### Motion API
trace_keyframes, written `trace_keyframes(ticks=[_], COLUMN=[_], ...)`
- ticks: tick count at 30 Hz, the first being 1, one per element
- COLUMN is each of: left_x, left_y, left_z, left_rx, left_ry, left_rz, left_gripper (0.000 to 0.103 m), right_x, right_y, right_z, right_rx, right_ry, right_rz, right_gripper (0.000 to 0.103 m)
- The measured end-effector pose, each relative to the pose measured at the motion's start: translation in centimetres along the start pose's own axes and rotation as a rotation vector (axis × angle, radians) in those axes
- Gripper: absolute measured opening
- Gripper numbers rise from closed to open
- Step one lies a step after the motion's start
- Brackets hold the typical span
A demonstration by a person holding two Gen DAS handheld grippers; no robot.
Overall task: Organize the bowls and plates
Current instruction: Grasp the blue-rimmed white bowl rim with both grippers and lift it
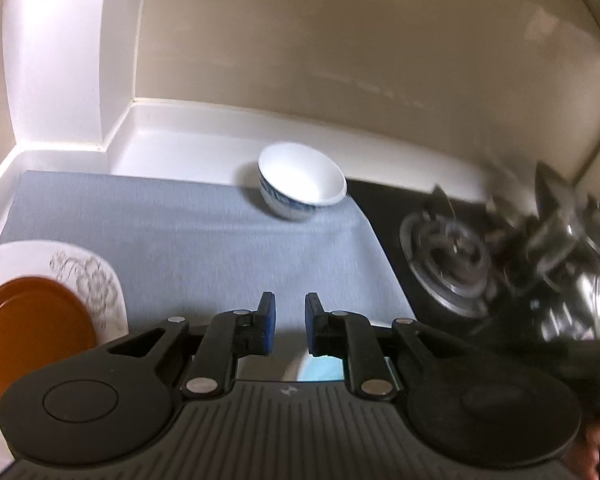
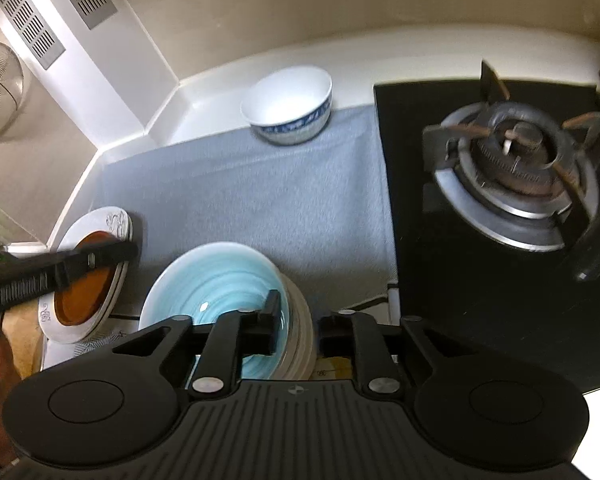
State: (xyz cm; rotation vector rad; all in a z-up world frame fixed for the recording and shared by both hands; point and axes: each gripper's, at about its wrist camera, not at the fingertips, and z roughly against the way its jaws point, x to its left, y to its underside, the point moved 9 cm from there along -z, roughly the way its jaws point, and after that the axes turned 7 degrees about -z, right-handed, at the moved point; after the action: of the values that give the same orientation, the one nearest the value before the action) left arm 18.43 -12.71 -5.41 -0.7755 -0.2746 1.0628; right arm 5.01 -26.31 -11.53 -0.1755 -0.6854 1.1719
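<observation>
Stacking underway beside the gas burner [image 2: 512, 172]: my right gripper [image 2: 296, 326] straddles the blue plate's [image 2: 216, 284] rim, jaws slightly parted; my left gripper [image 1: 290, 324] hangs empty, slightly parted.

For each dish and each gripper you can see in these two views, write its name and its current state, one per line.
Blue-patterned bowl: upright, empty, alone at the mat's far edge.
Orange plate: lying on the floral white plate.
Light blue plate: topmost of a stack of plates.
Left gripper: open, nothing between its fingers.
Right gripper: fingers either side of the stack's rim; whether they press on it cannot be told.
Gas burner: unlit.
</observation>
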Motion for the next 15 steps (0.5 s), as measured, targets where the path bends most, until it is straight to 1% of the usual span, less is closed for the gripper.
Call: trace_keyframes(ticks=[5, 9, 11, 12, 14, 15], left_x=[2.1, 3.9, 4.5, 4.7, 4.9, 5.0], left_y=[-3.1, -6.0, -7.4, -8.1, -9.0, -9.2], left_z=[-3.6, -7.4, -9.4, -10.5, -12.3, -13.4], left_rx=[0.0, 0.001, 0.0, -0.002, -0.003, 0.007], left_ry=[0.028, 0.047, 0.054, 0.063, 0.082, 0.086], left_rz=[0.048, 0.09, 0.106, 0.117, 0.127, 0.131], left_gripper=[0.017, 0.017, 0.024, 0.026, 0.036, 0.037], right_x=[0.2, 0.3, 0.3, 0.3, 0.3, 0.4], right_y=[-0.7, -1.0, -1.0, -0.9, -0.7, -0.6], right_z=[1.4, 2.6, 3.0, 3.2, 3.5, 3.7], right_rx=[-0.061, -0.096, -0.099, -0.101, -0.102, -0.102], right_ry=[0.01, 0.033, 0.053, 0.068, 0.089, 0.099], right_rz=[-0.019, -0.048, -0.059, -0.063, -0.075, -0.082], right_gripper=[0.023, 0.023, 0.023, 0.023, 0.023, 0.023])
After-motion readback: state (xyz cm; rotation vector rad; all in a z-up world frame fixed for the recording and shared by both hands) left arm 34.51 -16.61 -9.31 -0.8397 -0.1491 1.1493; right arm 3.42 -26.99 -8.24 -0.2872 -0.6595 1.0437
